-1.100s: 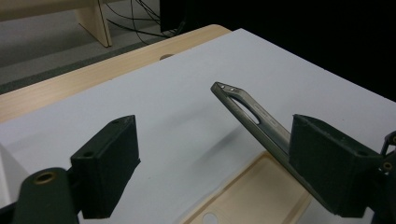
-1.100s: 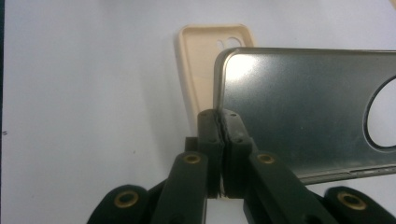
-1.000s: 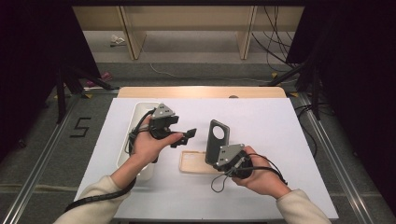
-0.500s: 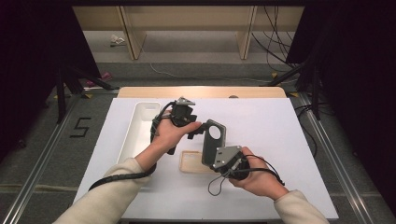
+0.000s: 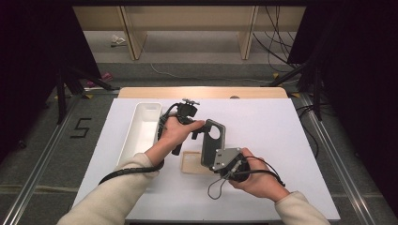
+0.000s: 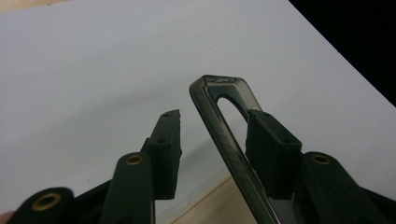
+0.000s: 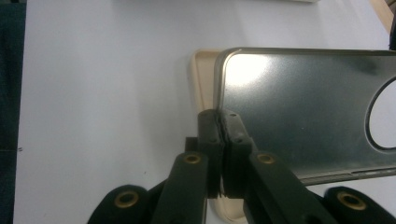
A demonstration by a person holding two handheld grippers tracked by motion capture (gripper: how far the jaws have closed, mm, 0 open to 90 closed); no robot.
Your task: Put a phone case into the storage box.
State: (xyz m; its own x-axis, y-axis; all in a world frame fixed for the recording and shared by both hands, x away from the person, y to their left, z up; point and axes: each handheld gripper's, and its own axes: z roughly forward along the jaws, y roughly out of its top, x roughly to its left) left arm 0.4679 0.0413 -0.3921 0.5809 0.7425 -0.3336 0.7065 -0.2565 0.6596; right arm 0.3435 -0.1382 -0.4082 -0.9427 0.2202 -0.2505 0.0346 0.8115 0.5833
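Grey floor [image 5: 42, 154], wooden shelving [image 5: 187, 23], dark side curtains [image 5: 28, 70].

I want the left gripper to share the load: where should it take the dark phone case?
Probably the top end of the phone case, beside the camera cutout. The right gripper pinches the opposite end, holding it upright. The left gripper, jaws just closing, already straddles that thin wall edge-on.
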